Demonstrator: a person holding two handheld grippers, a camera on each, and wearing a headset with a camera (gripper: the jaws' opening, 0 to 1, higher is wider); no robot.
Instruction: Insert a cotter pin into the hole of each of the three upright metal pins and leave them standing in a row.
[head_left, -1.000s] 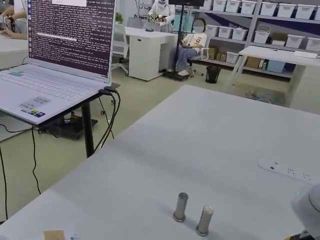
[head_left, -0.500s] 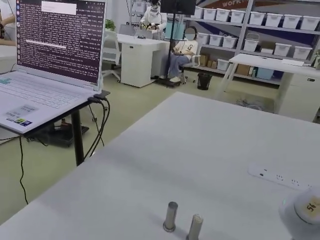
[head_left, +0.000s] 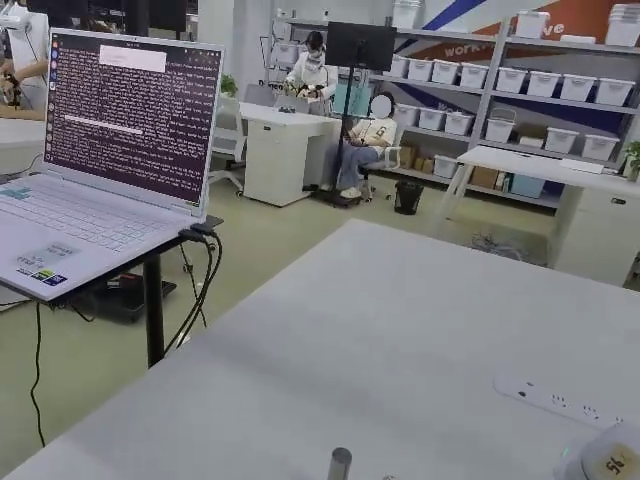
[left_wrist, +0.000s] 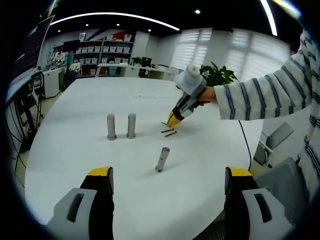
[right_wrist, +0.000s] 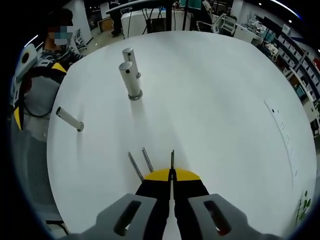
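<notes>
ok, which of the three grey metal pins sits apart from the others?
The grey metal pin nearest the left gripper; the other two stand side by side farther off.

**Little Legible**

"work" in pale letters on the orange banner (head_left: 470, 48), far beyond the right tongs (right_wrist: 172, 170). A round label (head_left: 607, 463) reads "5" – its next mark is unclear. Lines on the laptop screen (head_left: 130, 115) are too small to read.

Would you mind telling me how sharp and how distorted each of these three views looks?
Head view: straight lines, even light on the white table. Left gripper view: strong fisheye curve, windows washed out. Right gripper view: fisheye too, held cotter pin sharp.
</notes>
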